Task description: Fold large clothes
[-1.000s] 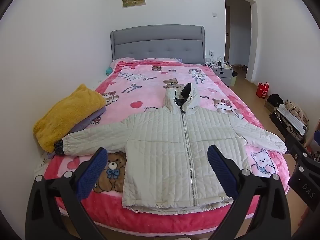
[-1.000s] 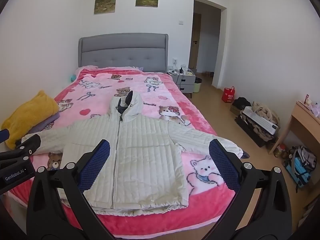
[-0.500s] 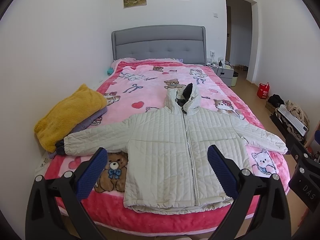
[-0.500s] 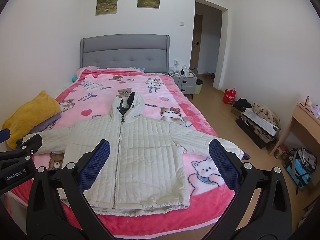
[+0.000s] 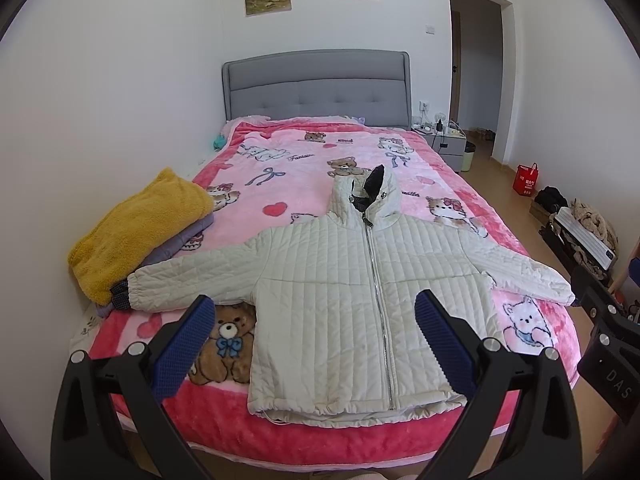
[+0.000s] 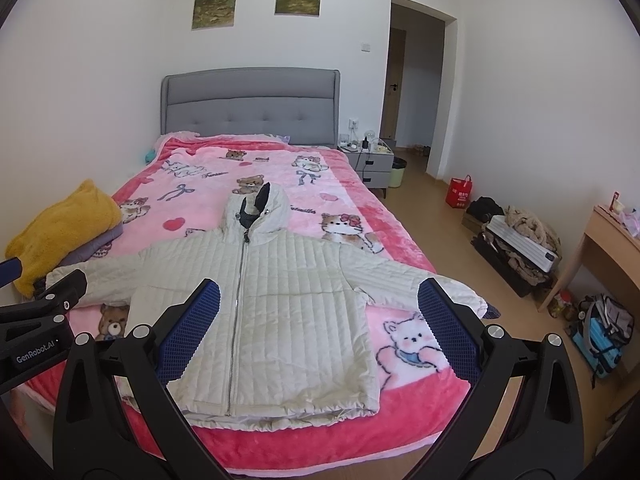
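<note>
A white quilted hooded jacket (image 5: pixel 352 296) (image 6: pixel 280 308) lies flat and zipped on the pink bed (image 5: pixel 280 184) (image 6: pixel 320 184), both sleeves spread wide and the hem near the foot edge. In the left wrist view my left gripper (image 5: pixel 314 340) hovers open above the foot of the bed, over the jacket's lower half, holding nothing. My right gripper (image 6: pixel 318 328) is likewise open and empty, a little short of the jacket's hem. Neither gripper touches the fabric.
A folded stack with a yellow fleece garment (image 5: pixel 136 228) (image 6: pixel 60 228) on top sits by the left sleeve cuff against the wall. A nightstand (image 6: pixel 370 160), red bag (image 6: pixel 460 194), clutter (image 6: pixel 516 240) and a wooden desk (image 6: pixel 608 248) line the floor to the right.
Both grippers have edged slightly closer to the bed, so the jacket sits a little lower and larger in view. The jaws have stayed open and the jacket has not moved.
</note>
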The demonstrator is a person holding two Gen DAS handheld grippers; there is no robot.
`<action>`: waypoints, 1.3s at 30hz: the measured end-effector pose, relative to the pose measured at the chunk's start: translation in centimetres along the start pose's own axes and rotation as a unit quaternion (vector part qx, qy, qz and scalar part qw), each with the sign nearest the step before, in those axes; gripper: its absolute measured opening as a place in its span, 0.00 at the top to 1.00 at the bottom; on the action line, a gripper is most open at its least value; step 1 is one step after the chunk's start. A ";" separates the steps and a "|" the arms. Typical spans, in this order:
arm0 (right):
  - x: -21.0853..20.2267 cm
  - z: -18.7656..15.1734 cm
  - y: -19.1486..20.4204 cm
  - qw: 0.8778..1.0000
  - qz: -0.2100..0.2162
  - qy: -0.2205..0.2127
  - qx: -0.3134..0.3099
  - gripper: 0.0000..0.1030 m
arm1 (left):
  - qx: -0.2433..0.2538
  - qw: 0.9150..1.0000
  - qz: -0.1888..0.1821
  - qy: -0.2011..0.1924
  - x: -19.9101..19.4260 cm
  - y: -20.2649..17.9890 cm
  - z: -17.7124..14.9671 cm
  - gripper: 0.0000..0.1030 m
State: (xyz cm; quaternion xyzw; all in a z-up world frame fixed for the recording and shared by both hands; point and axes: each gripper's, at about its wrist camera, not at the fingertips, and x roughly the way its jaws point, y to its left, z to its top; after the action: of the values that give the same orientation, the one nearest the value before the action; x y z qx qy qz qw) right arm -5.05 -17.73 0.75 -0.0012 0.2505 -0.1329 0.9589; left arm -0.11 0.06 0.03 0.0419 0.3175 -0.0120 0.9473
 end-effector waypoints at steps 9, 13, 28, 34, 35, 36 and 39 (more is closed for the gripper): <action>0.0 0.1 0.2 1.000 -0.002 0.001 -0.004 0.08 | -0.001 1.000 -0.001 0.001 -0.2 0.3 0.1 0.05; -0.1 0.3 0.3 1.000 -0.001 0.000 -0.005 0.08 | -0.001 1.000 -0.001 0.002 -0.2 0.4 0.0 0.05; 0.9 0.6 1.4 1.000 0.019 0.000 -0.010 0.08 | -0.024 0.999 0.031 -0.015 1.7 2.4 -1.0 0.05; 4.3 2.3 5.5 0.997 0.063 -0.034 -0.032 0.08 | -0.057 0.996 0.061 -0.018 6.9 7.7 -0.6 0.05; 5.3 2.6 6.4 0.996 0.071 -0.036 -0.036 0.08 | -0.074 0.995 0.063 -0.017 7.9 9.0 -0.5 0.05; 6.2 3.0 7.4 0.995 0.082 -0.038 -0.038 0.08 | -0.093 0.993 0.068 -0.014 8.9 10.4 -0.3 0.05; 9.0 4.3 10.3 0.991 0.124 -0.036 -0.033 0.08 | -0.133 0.986 0.105 -0.004 12.2 15.0 0.5 0.05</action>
State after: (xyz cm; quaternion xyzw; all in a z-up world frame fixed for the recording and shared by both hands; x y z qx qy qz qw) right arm 7.22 -10.42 -0.51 -0.0066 0.2185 -0.0048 0.9758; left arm 10.61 15.02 -5.86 -0.0510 0.3060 0.1297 0.9418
